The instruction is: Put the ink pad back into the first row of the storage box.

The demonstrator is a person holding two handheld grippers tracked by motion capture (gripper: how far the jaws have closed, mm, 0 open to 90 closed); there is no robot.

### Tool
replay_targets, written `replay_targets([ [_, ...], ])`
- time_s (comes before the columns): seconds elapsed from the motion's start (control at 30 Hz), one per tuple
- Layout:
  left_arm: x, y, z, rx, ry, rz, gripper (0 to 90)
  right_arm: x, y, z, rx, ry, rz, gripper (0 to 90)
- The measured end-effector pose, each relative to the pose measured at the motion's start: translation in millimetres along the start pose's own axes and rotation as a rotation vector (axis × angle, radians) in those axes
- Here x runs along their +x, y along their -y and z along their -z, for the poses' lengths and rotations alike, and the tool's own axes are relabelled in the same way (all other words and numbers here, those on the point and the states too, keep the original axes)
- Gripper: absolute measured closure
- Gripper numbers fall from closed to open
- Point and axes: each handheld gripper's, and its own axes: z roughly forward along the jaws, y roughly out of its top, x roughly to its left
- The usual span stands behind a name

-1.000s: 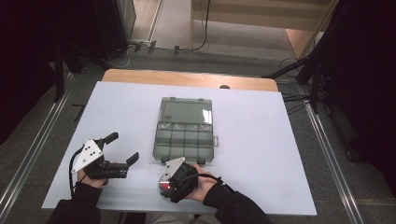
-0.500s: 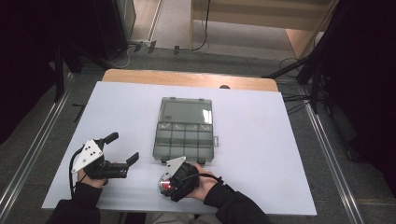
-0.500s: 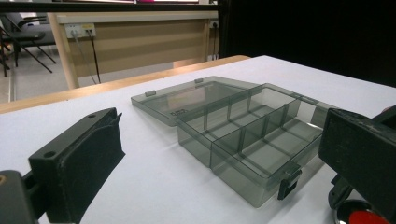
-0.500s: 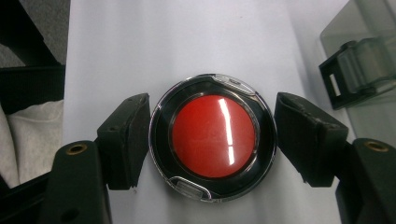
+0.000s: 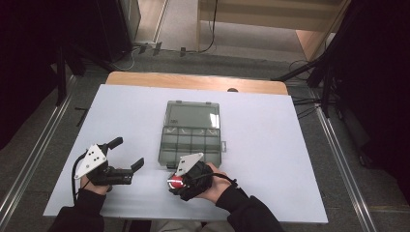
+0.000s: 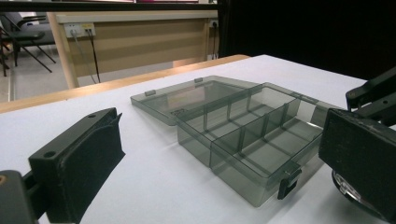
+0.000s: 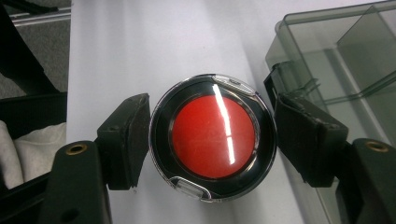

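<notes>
While the high view looked down on the white table (image 5: 290,145), the right gripper (image 5: 175,182) sat just in front of the open organizer box (image 5: 191,137), clamping a round red compact (image 5: 175,183). Left gripper view: left gripper (image 6: 210,158) spread wide, holding nothing, box straight ahead. Right gripper view had both pads squeezing the compact's black rim, table underneath. Looked like the pick-up step; next it probably needed carrying over a compartment and letting go.

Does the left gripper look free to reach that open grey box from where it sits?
Probably yes. The left gripper rests open beside the box, with bare white table between them; the right gripper, holding the red compact, sits at the near edge.
</notes>
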Motion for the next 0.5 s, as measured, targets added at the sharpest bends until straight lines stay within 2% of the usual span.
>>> replay_targets([
  [0.5,0.1,-0.1,-0.1,0.001,0.0,0.001,0.0,-11.9,-6.1,18.7,-0.049,0.031,-0.037,31.3],
])
